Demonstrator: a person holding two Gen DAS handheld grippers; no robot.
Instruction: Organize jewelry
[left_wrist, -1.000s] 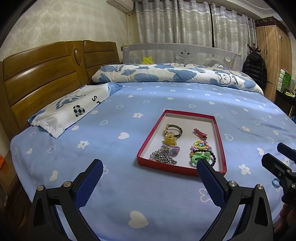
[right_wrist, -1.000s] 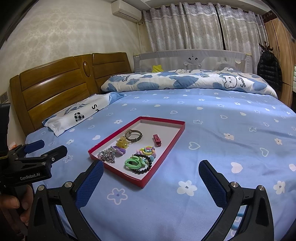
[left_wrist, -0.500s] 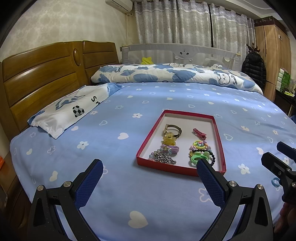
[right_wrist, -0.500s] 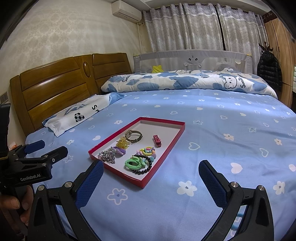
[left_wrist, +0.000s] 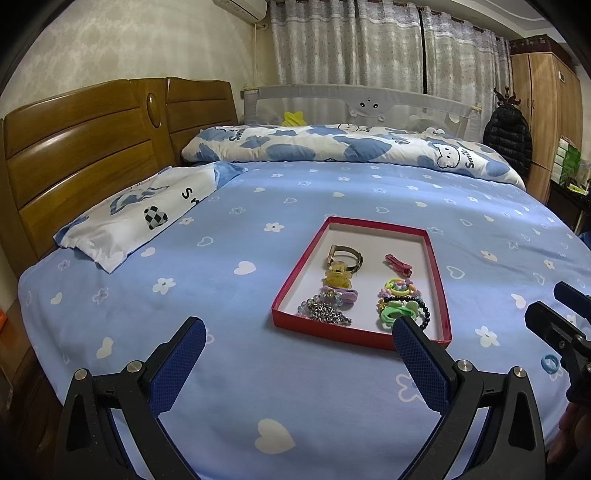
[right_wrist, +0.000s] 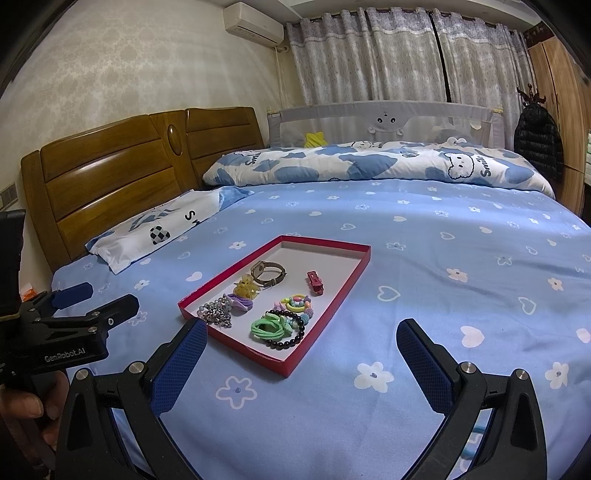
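The job looks nearly finished: the red tray (left_wrist: 436, 280) sits near the middle of the bed (left_wrist: 258, 369), closer to its foot edge than to the headboard, and it already holds almost everything in two loose rows. Counted in the left wrist view, one row has one watch (left_wrist: 345, 255), one yellow claw clip (left_wrist: 337, 277), one purple hair tie (left_wrist: 341, 295) and one silvery bead chain (left_wrist: 325, 313); the other has one red hair clip (left_wrist: 398, 263), one multicoloured bead bracelet (left_wrist: 399, 287), one black bead bracelet (left_wrist: 424, 314) and a green hair tie (left_wrist: 397, 312), possibly more than one looped together. What seems left is one small blue ring (left_wrist: 549, 363), lying on the sheet outside the tray toward the bed's right edge, just beside the right tongs (right_wrist: 301, 349). Both the left tongs (left_wrist: 299, 349) and the right tongs are spread wide and carry nothing, hovering over the near edge of the bed.
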